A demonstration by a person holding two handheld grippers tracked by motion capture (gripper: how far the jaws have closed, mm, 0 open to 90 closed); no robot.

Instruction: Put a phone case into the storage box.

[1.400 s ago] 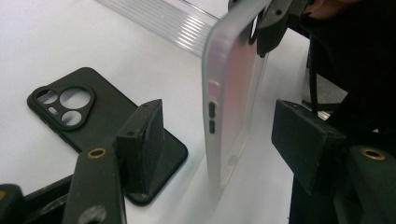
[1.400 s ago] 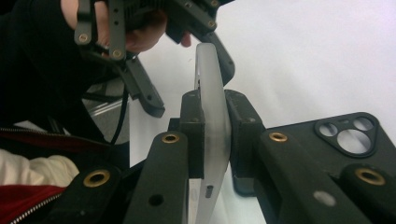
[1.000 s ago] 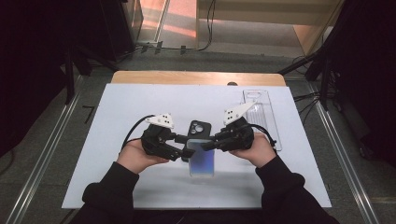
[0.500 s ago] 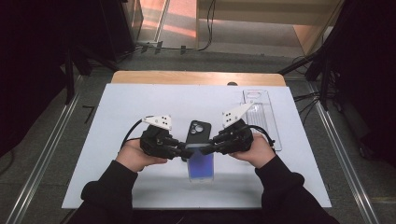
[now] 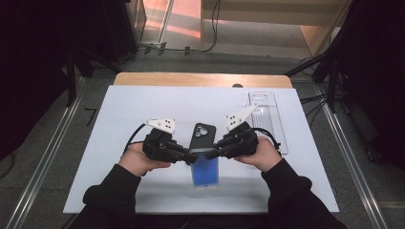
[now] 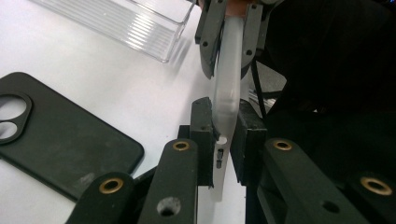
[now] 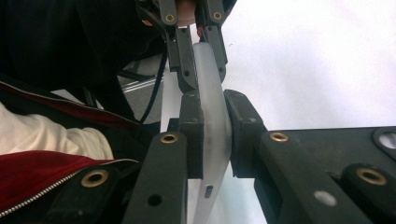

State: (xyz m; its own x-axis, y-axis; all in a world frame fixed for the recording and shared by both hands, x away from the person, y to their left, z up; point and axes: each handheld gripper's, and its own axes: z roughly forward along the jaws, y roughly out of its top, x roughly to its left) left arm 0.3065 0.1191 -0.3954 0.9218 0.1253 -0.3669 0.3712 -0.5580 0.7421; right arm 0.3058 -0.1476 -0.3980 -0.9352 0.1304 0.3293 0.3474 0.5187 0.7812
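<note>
Both hands have edged back toward six o'clock, the left gripper (image 5: 190, 156) and right gripper (image 5: 212, 153) each clamped on the clear phone case (image 5: 205, 171) between them, black phone (image 5: 202, 136) at twelve; looks light, bendy, slippery, so pinch the rims

A recording or lab space rather than a home — a white sheet (image 5: 143, 105) laid over a wooden table (image 5: 200, 79) mid-frame, metal rails (image 5: 43, 157) along the grey floor at both sides, black stand legs (image 5: 315, 67) at upper right, and cables (image 5: 212, 28) trailing across the top — all bare and functional.
</note>
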